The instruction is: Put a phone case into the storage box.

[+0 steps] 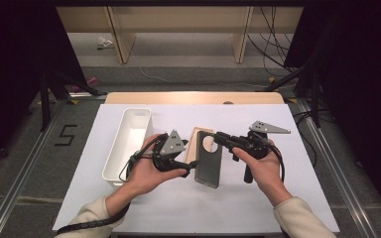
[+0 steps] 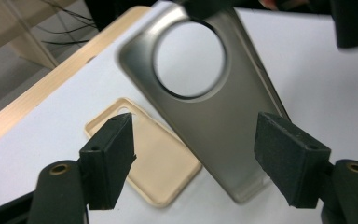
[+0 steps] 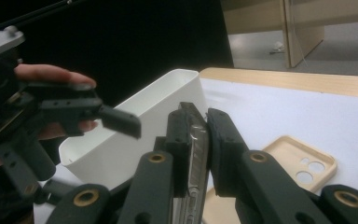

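Hands at a white worktop (image 1: 188, 203) each grip a set of tongs. Right tongs (image 3: 196, 140) are clamped on the top edge of a dark grey phone case (image 1: 209, 161), holding it tilted above the worktop. Left tongs (image 2: 193, 156) stand open, their pads either side of the case's lower end without touching it. Beneath it a beige phone case (image 2: 158, 158) lies flat. Beside the left hand (image 1: 146, 171) stands a white bin (image 1: 127, 144).
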`<state>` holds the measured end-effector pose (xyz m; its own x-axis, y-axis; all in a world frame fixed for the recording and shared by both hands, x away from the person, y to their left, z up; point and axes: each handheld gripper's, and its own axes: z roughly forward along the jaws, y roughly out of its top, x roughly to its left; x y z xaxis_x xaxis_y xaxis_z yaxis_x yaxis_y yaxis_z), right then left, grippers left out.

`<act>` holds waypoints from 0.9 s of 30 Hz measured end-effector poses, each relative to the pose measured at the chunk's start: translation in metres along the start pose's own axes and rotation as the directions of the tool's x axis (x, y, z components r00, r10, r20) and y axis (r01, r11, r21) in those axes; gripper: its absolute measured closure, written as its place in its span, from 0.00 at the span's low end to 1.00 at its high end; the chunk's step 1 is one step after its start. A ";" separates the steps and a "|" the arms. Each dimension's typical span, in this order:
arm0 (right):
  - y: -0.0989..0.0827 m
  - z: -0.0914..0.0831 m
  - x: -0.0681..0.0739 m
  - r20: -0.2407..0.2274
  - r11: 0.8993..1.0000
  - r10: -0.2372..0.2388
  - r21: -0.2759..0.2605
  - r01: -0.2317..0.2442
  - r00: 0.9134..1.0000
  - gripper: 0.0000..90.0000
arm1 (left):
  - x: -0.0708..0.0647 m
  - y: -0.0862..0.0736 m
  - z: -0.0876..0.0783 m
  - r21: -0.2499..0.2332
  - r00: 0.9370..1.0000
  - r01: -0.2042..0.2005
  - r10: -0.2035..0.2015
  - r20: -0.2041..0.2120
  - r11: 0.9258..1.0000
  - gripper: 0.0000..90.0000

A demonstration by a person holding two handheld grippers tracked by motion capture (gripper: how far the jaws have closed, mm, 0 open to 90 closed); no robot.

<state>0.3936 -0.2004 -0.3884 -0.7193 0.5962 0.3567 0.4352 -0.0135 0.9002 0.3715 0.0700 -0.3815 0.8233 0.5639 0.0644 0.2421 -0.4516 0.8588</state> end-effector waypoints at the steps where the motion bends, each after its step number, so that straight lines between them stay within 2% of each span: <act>1: 0.000 0.000 0.001 -0.001 1.000 -0.003 0.001 0.003 1.000 0.89 | 0.003 0.000 0.000 -0.010 1.000 0.030 -0.030 -0.002 1.000 0.34; 4: 0.000 0.001 0.002 -0.005 1.000 -0.009 0.002 0.009 1.000 0.89 | 0.007 -0.001 -0.001 -0.031 0.995 0.094 -0.095 -0.012 0.995 0.40; 9: 0.000 0.003 0.004 -0.011 1.000 -0.020 0.000 0.020 1.000 0.89 | 0.011 0.000 -0.002 -0.060 0.989 0.149 -0.150 -0.016 0.987 0.47; 15: -0.001 0.006 0.010 -0.022 0.999 -0.039 0.005 0.039 0.999 0.89 | 0.012 0.000 0.001 -0.072 0.981 0.191 -0.193 -0.018 0.979 0.57; 20: -0.002 0.007 0.013 -0.032 0.999 -0.046 0.007 0.046 0.998 0.89 | 0.016 -0.002 0.004 -0.071 0.968 0.251 -0.252 -0.004 0.965 0.62; 27: -0.002 0.009 0.015 -0.043 0.999 -0.051 0.009 0.052 0.998 0.89 | 0.017 -0.003 0.009 -0.066 0.959 0.283 -0.283 0.011 0.957 0.69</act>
<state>0.3864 -0.1838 -0.3874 -0.7633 0.5610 0.3205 0.4022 0.0243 0.9152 0.3894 0.0747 -0.3874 0.7271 0.6607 -0.1867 0.4304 -0.2267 0.8737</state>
